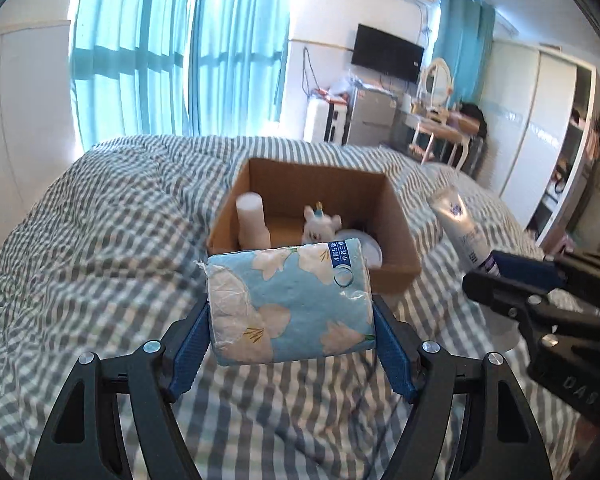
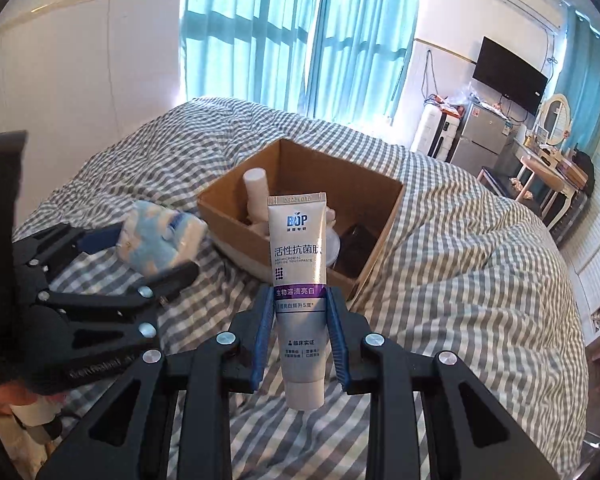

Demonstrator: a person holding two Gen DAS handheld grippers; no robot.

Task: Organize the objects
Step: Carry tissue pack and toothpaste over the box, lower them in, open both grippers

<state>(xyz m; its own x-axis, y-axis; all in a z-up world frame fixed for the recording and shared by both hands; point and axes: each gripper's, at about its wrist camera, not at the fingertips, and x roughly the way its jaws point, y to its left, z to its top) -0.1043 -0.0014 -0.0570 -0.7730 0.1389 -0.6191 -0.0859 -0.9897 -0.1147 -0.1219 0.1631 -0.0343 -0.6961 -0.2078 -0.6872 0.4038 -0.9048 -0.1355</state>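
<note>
My left gripper [image 1: 292, 312] is shut on a blue floral tissue pack [image 1: 288, 300] and holds it above the bed, just short of the open cardboard box [image 1: 396, 216]. My right gripper [image 2: 298, 304] is shut on a white and silver toothpaste tube [image 2: 298, 264], held upright in front of the box [image 2: 384, 216]. The box holds a white bottle [image 1: 251, 216], a small white plush toy [image 1: 320, 222], a round white lid [image 1: 370, 250] and a dark object [image 2: 354, 252]. The right gripper [image 1: 512, 276] with the tube [image 1: 460, 224] shows in the left view; the left gripper [image 2: 156, 248] with the pack [image 2: 160, 240] shows in the right view.
The box sits on a bed with a grey and white checked cover [image 2: 480, 260]. Blue curtains [image 1: 172, 52] hang behind. A TV [image 1: 386, 54], a small fridge [image 2: 482, 136] and a dressing table [image 2: 548, 160] stand along the far wall. A wardrobe [image 1: 540, 128] is at the right.
</note>
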